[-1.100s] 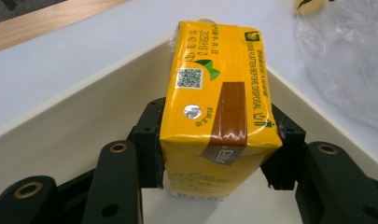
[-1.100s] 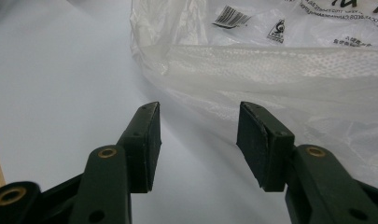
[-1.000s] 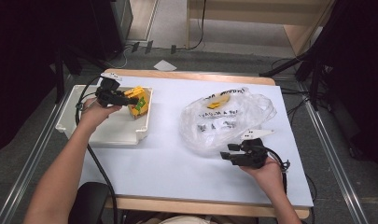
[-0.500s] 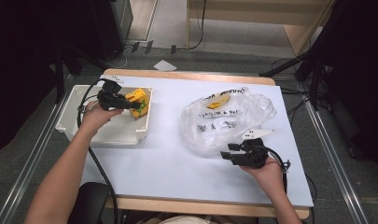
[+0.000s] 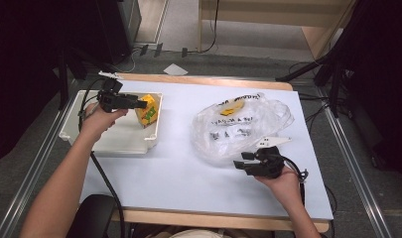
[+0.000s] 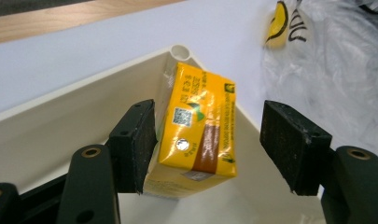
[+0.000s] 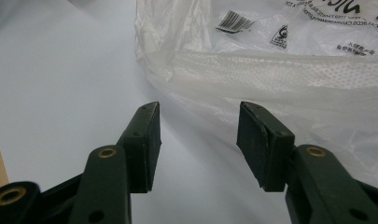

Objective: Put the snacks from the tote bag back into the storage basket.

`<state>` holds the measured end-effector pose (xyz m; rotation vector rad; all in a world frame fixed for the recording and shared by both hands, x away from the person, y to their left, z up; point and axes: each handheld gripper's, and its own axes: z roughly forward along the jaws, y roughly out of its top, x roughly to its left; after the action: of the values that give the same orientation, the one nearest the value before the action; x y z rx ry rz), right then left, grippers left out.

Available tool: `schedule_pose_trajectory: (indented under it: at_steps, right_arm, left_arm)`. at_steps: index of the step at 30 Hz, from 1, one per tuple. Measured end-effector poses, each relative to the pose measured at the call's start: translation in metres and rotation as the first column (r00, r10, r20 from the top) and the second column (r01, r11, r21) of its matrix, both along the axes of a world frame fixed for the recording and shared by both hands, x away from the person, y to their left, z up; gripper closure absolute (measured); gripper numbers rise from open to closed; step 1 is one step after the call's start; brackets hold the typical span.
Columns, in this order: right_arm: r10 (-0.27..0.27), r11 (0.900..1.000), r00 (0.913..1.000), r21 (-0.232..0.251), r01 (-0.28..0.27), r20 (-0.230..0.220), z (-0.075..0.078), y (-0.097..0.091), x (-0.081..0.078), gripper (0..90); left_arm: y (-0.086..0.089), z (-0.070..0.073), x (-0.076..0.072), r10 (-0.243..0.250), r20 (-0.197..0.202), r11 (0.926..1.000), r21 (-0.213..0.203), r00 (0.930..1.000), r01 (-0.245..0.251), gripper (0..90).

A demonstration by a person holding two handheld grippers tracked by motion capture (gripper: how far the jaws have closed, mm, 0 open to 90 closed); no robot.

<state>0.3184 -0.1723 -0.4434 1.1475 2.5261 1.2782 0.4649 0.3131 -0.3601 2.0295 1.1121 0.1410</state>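
The left gripper (image 5: pixel 139 104) hangs over the white tray (image 5: pixel 79 130) at the left side of the table (image 5: pixel 178 173). Its jaws have just been opening and now stand wide apart. In the left gripper view the yellow juice carton (image 6: pixel 198 128) sits between them: the pad (image 6: pixel 136 140) on the left of that view lies at the carton's edge, contact not certain, while the other pad stands clear of it with a visible gap. The grip is released.

The carton rests in the tray's corner nearest the plastic bag (image 5: pixel 238 126), tilted, one end toward the rounded corner post. In the high view the yellow juice carton (image 5: pixel 148 111) shows against the tray's right wall, just beyond the gripper's tips.

The right gripper (image 5: pixel 240 164) lies low over the table at the near right, pointing toward the bag. In the right gripper view its jaws stand apart with only bare table surface and the bag's edge behind them; nothing is clamped. The plastic bag (image 7: pixel 280 60) is clear, crumpled and printed with black text and a barcode. It lies just ahead of the pads, near but not gripped. A yellow item shows inside the bag at its far side in the high view.
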Motion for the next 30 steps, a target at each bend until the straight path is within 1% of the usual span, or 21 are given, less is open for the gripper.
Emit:
schedule_pose_trajectory:
  at_steps: [3, 7, 10, 12, 13, 15, 17, 18, 21, 24, 27, 29, 30]
  right_arm:
    - [0.001, 1.0, 1.0, -0.002, -0.001, -0.002, 0.0, 0.0, 0.0, 50.4]
    - [0.005, 1.0, 1.0, 0.0, -0.005, 0.003, 0.0, 0.001, 0.001, 50.3]
    - [0.007, 1.0, 1.0, 0.0, -0.007, 0.002, 0.0, 0.001, 0.002, 50.3]
    - [0.008, 1.0, 1.0, -0.004, -0.008, 0.0, 0.0, 0.002, 0.002, 50.3]
    - [0.008, 1.0, 1.0, -0.004, -0.008, 0.0, 0.0, 0.002, 0.002, 50.4]
    - [0.011, 0.9999, 0.9999, -0.003, -0.011, 0.001, 0.0, 0.003, 0.002, 50.3]
    - [0.014, 0.9999, 0.9999, -0.002, -0.014, -0.003, 0.0, 0.003, 0.002, 50.4]
    - [0.017, 0.9999, 0.9999, -0.003, -0.017, -0.001, 0.0, 0.003, 0.002, 50.4]
    - [0.018, 0.9998, 0.9998, -0.001, -0.018, 0.0, 0.0, 0.003, 0.003, 50.4]
    - [0.019, 0.9998, 0.9998, -0.002, -0.019, 0.0, 0.001, 0.004, 0.002, 50.4]
    - [0.02, 0.9998, 0.9998, -0.003, -0.02, -0.002, 0.001, 0.004, 0.002, 50.4]
    - [0.018, 0.9998, 0.9998, -0.002, -0.018, -0.003, 0.001, 0.004, 0.002, 50.4]
    - [0.019, 0.9998, 0.9998, -0.002, -0.019, -0.003, 0.001, 0.005, 0.002, 50.4]
  left_arm:
    - [-0.002, 0.007, -0.004, 0.016, 0.015, 0.9993, 0.035, 0.9998, -0.016, 37.2]
    - [-0.003, 0.015, -0.01, 0.021, 0.03, 0.9984, 0.052, 0.9993, -0.022, 37.8]
    - [-0.005, 0.022, -0.016, 0.031, 0.06, 0.9967, 0.073, 0.9977, -0.035, 39.1]
    - [-0.005, 0.027, -0.019, 0.025, 0.069, 0.9975, 0.064, 0.9973, -0.029, 40.5]
    - [-0.006, 0.029, -0.021, 0.023, 0.074, 0.9974, 0.066, 0.997, -0.028, 41.6]
    - [-0.007, 0.033, -0.027, 0.025, 0.108, 0.9963, 0.079, 0.9939, -0.033, 46.8]
    - [-0.007, 0.036, -0.031, 0.008, 0.102, 0.9981, 0.059, 0.9948, -0.014, 54.9]
    - [-0.008, 0.036, -0.032, 0.0, 0.089, 0.9984, 0.056, 0.996, -0.005, 58.9]
    - [-0.009, 0.034, -0.034, -0.019, 0.054, 0.9981, 0.06, 0.9984, 0.016, 68.6]
    - [-0.01, 0.03, -0.037, -0.03, 0.043, 0.9974, 0.066, 0.9986, 0.027, 73.6]
    - [-0.011, 0.024, -0.04, -0.026, 0.041, 0.999, 0.038, 0.9988, 0.024, 79.1]
    - [-0.014, 0.019, -0.042, -0.024, 0.043, 0.9987, 0.047, 0.9988, 0.022, 81.4]
    - [-0.015, 0.017, -0.042, -0.024, 0.042, 0.9988, 0.044, 0.9988, 0.022, 83.2]
